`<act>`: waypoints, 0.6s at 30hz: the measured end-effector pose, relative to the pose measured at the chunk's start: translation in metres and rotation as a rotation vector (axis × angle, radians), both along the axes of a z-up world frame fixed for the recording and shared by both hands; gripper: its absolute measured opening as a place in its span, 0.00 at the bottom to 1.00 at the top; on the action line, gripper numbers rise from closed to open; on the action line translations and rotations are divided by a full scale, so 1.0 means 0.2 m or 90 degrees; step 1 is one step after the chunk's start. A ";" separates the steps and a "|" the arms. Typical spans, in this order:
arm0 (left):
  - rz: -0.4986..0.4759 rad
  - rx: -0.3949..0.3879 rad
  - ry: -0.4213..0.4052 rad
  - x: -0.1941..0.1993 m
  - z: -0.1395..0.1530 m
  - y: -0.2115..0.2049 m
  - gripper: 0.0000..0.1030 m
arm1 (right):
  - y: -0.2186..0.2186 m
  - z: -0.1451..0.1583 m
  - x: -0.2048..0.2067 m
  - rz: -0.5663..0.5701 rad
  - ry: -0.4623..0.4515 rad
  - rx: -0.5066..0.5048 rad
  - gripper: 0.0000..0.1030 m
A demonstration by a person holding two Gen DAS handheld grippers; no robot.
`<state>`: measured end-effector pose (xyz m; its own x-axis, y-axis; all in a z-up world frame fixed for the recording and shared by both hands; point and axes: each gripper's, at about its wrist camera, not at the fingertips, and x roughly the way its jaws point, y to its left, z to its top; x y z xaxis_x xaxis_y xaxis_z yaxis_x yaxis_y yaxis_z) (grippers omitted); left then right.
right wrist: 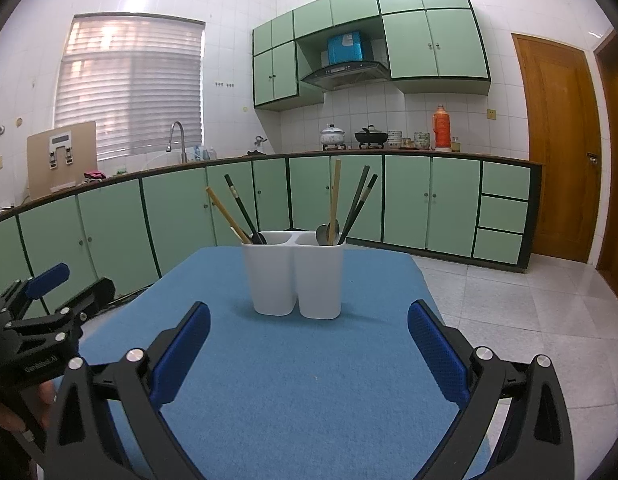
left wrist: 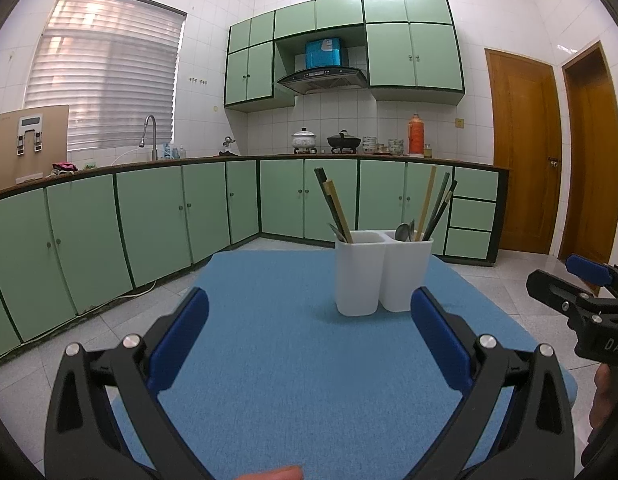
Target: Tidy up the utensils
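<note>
Nearest me, my left tool (left wrist: 309, 316) and right tool (right wrist: 309, 330) both hang spread wide and empty over the blue-covered tabletop (right wrist: 309, 400). Beyond them stands the white two-compartment utensil holder (right wrist: 295, 276), with chopsticks (right wrist: 235, 210) and a dark spoon in its left cup, and more chopsticks (right wrist: 361, 200) with a metal spoon (right wrist: 323, 234) in its right. I reckon the light holder could tip if I tug a leaning stick sideways, and thin sticks could slip from my pads.

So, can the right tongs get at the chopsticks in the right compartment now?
Probably yes. The right tongs are open and empty, and only bare blue mat lies before the white holder; the chopsticks stick up above its rim.
</note>
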<state>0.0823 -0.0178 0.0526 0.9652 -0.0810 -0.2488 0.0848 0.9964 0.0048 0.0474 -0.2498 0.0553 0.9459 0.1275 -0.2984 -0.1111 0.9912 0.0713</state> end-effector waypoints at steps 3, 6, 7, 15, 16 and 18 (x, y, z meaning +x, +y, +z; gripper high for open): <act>0.000 0.000 0.001 0.00 -0.01 0.00 0.95 | 0.00 0.00 0.00 0.000 0.000 -0.001 0.94; -0.001 0.000 0.001 0.00 -0.01 0.00 0.95 | 0.00 0.00 0.00 0.000 0.000 0.000 0.94; -0.001 0.001 0.000 0.00 -0.01 0.00 0.95 | 0.00 0.00 0.00 0.000 0.000 0.000 0.94; 0.000 0.001 0.001 0.00 -0.01 0.00 0.95 | 0.00 0.00 0.00 0.000 0.000 0.000 0.94; 0.000 0.001 0.001 0.00 -0.01 0.00 0.95 | 0.00 0.00 0.00 0.000 0.000 0.000 0.94; 0.000 0.001 0.001 0.00 -0.01 0.00 0.95 | 0.00 0.00 0.00 0.000 0.000 0.000 0.94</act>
